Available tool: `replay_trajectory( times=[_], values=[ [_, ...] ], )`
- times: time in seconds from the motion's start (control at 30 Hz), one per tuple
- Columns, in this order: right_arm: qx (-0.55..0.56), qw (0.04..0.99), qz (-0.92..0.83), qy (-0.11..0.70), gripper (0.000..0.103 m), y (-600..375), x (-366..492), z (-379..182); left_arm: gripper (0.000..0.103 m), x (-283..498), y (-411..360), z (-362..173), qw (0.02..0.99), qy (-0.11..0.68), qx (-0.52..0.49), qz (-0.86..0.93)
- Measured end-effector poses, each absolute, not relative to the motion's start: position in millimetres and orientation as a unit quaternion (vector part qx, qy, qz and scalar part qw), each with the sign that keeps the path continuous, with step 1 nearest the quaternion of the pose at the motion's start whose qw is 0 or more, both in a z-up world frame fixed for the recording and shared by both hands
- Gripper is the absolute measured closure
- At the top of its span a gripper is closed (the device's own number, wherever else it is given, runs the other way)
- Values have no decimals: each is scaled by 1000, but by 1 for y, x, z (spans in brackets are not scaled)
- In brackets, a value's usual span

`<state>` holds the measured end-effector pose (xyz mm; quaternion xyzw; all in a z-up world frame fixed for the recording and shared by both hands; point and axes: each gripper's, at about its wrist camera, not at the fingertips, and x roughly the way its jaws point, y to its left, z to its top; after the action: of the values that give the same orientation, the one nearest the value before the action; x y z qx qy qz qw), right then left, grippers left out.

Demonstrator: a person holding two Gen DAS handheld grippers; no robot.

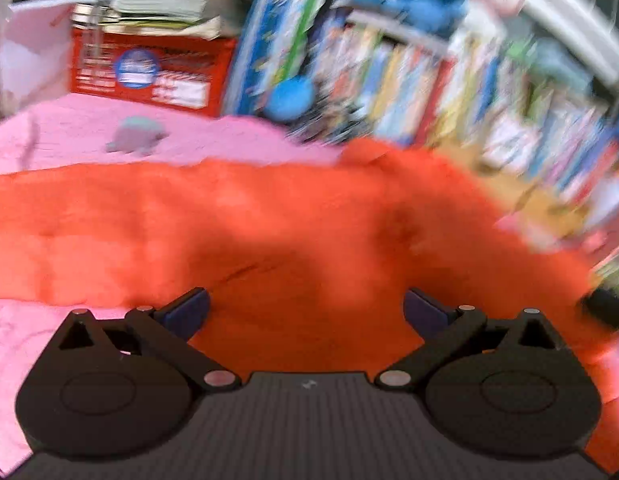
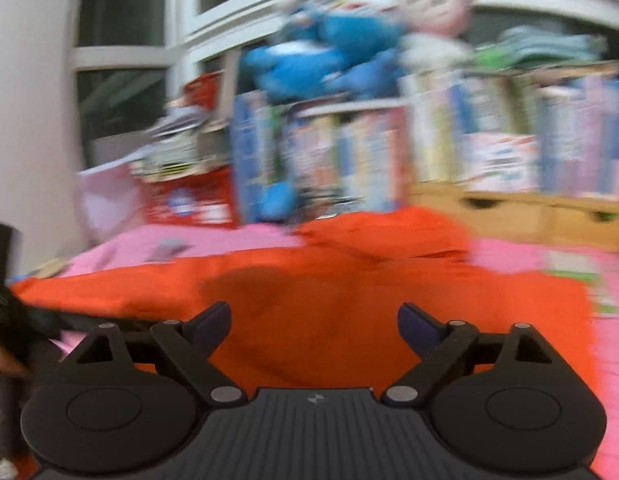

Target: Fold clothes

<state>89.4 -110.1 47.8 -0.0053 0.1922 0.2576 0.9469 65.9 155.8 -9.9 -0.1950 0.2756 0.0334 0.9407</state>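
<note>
An orange-red garment [image 1: 269,224] lies spread across a pink bed cover [image 1: 61,140]. It also shows in the right wrist view [image 2: 349,280], with a bunched part at its far end. My left gripper [image 1: 305,306] is open and empty, just above the near part of the garment. My right gripper [image 2: 314,320] is open and empty, also over the near part of the garment. Both views are blurred by motion.
A shelf of colourful books [image 2: 429,140] with blue [image 2: 317,64] and pink [image 2: 433,0] plush toys stands behind the bed. A red box [image 1: 149,72] under stacked papers stands at the back left. A small grey item [image 1: 135,136] lies on the pink cover.
</note>
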Motion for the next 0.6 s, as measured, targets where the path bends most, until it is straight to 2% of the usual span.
replay_trajectory(
  times=[0.2, 0.3, 0.33, 0.37, 0.4, 0.43, 0.47, 0.6],
  values=[
    [30, 968, 134, 208, 12, -166, 93, 32, 0, 113, 131, -14, 917, 304, -256, -33],
    [47, 969, 94, 221, 12, -186, 94, 21, 9, 140, 121, -27, 910, 321, -260, -18],
    [50, 969, 88, 224, 12, -191, 93, 19, 20, 145, 119, -28, 912, 313, -264, -12],
    [52, 969, 83, 226, 12, -197, 93, 18, 41, 148, 119, -27, 914, 301, -273, -13],
    [54, 969, 78, 229, 12, -202, 92, 16, 52, 152, 119, -27, 914, 290, -284, -20],
    [53, 969, 72, 231, 12, -207, 92, 15, 68, 155, 120, -27, 912, 286, -293, -23],
    [50, 969, 64, 233, 12, -211, 92, 14, 77, 159, 120, -26, 911, 284, -299, -21],
    [33, 969, 48, 240, 17, -221, 104, 12, 81, 158, 122, -19, 927, 253, -277, 1]
  ],
)
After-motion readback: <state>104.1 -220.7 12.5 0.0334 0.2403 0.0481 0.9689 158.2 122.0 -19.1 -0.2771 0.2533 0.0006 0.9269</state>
